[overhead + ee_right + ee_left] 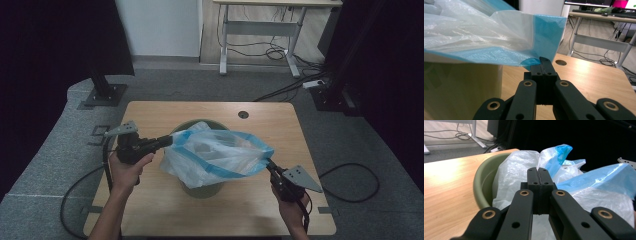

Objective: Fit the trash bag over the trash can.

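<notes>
**Both grippers pinch the bag's rim to spread it over the bin**

The left gripper (539, 173) has its jaws pressed together on the edge of the plastic bag (215, 155), the film caught where white plastic meets the blue band. Seen from the right gripper view, the right gripper (543, 65) is likewise clamped on a corner of the blue hem, the pads flat against each other with only the thin sheet between them. A tight pinch makes sense here: film this slippery would slide out of any looser hold

The two grips sit on opposite sides of the bag's mouth, so the pull between them stretches the blue rim into a wide oval, as the high view shows. The left hand (127, 167) keeps its tool nearly level at the left of the rim, while the right hand (292, 205) angles its tool up from the lower right

The bag hangs in and over the green bin (202, 189), which stands upright at the middle of the wooden table (150, 210). Its body is bunched inside the bin and spills over the near edge, and the open mouth is held above the bin's top. By my reading this is the lining step, with the hem yet to be folded down around the bin's edge
</notes>
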### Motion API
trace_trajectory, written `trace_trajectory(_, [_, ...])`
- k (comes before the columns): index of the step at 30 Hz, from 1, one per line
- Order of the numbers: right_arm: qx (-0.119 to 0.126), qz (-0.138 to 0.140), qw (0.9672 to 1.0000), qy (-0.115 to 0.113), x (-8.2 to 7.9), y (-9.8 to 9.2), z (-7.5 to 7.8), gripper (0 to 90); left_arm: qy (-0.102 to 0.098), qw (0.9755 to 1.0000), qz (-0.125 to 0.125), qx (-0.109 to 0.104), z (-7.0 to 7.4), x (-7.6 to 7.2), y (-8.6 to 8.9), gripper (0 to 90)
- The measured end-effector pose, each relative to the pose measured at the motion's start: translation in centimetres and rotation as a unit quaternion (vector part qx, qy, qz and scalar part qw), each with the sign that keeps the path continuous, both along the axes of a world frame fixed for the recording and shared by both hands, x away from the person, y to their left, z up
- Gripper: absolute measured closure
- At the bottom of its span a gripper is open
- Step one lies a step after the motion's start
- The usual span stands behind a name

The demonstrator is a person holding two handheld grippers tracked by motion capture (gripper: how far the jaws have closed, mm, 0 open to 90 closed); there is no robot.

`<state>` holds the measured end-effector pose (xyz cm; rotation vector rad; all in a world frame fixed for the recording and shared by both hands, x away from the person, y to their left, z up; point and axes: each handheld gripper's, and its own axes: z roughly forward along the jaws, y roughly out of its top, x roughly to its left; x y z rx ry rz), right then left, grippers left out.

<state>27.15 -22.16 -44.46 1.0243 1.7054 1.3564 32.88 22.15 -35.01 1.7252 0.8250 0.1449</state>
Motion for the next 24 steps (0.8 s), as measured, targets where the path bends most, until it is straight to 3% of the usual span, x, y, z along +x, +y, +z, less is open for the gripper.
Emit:
trace_trajectory(8, [0.004,0.011,0.9999,0.003,-1.0,0.3,-0.9,89.2,-0.003,1.0000,0.004,0.003,-1.4,-1.9,1.6,89.7])
trace_trajectory(17, [0.010,0.027,0.9992,0.028,-1.2,0.7,-2.6,89.2,0.018,0.9998,0.004,-0.006,-4.2,-3.0,3.5,89.7])
trace_trajectory(24, [0.009,0.038,0.9983,0.043,-1.7,1.2,-3.9,89.2,0.025,0.9996,-0.009,-0.012,-5.2,-3.8,4.3,89.7])
